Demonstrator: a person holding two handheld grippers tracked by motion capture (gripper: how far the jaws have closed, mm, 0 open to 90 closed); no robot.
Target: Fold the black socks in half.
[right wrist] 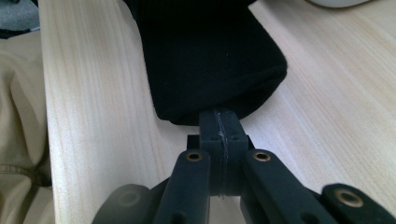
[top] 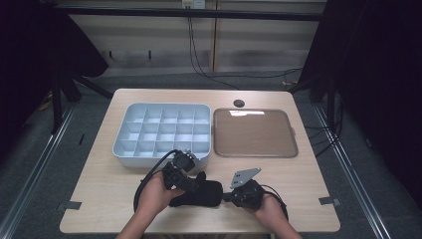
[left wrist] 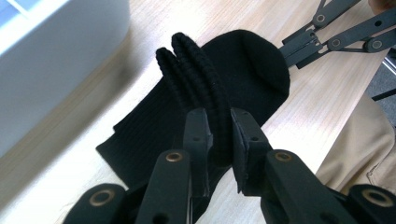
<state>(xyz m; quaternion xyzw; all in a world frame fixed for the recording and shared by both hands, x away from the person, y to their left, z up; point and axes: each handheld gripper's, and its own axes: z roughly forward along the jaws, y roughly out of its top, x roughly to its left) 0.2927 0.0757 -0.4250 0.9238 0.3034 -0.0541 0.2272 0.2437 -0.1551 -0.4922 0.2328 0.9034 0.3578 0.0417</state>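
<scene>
A black sock (top: 206, 193) lies on the wooden table (top: 109, 184) near its front edge, between my two grippers. My left gripper (top: 193, 184) comes in from the left. In the left gripper view it (left wrist: 220, 135) is shut on the ribbed cuffs (left wrist: 196, 74), which stand up folded from the flat sock (left wrist: 247, 65). My right gripper (top: 225, 196) reaches the sock from the right. In its own view the right gripper (right wrist: 219, 122) is pressed fully shut over the edge of the sock's toe end (right wrist: 205, 60). That right gripper (left wrist: 289, 50) also meets the toe end in the left gripper view.
A white compartment tray (top: 122, 149) stands just behind the left gripper, its wall (left wrist: 56, 60) close by. A flat brown tray (top: 255, 134) lies to its right. A round hole (top: 239, 103) sits at the back of the table. The person's trousers (right wrist: 18, 116) are at the front edge.
</scene>
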